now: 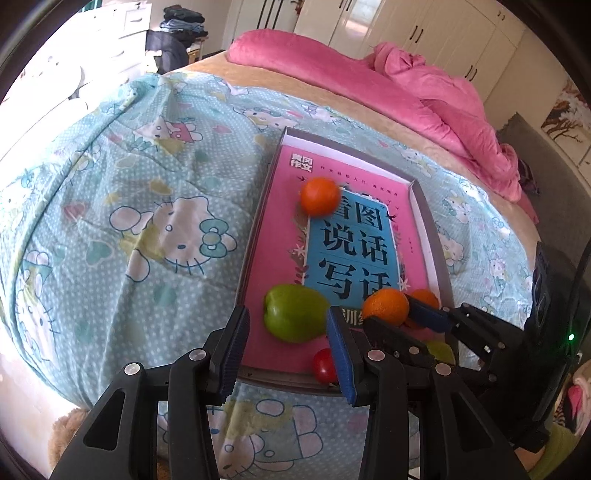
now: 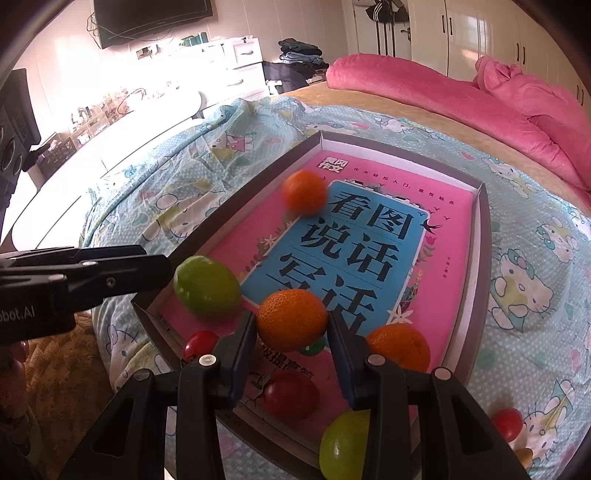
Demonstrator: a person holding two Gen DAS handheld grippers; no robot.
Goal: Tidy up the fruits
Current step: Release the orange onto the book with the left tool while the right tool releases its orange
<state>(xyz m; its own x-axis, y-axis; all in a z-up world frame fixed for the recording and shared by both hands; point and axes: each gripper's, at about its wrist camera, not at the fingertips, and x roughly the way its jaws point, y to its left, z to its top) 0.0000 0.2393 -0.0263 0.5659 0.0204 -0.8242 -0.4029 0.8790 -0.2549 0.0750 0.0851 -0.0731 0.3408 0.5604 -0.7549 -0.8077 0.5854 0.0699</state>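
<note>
Bed [image 1: 110,221]: Hello Kitty quilt, shallow box [image 2: 484,236] on it, pink book inside.
Left hand-held gripper [image 1: 288,349]: I see it released, empty, near green fruit [image 1: 295,312].
Right hand-held gripper [image 2: 291,341]: clamping orange [image 2: 291,319] over the box.

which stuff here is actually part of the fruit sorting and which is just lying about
Part of the job:
- oranges, one between the right gripper fingers
- green fruit
- red fruit
- tray
- left gripper

Just lying about:
- pink book lining the tray
- Hello Kitty quilt
- pink blanket
- TV
</note>
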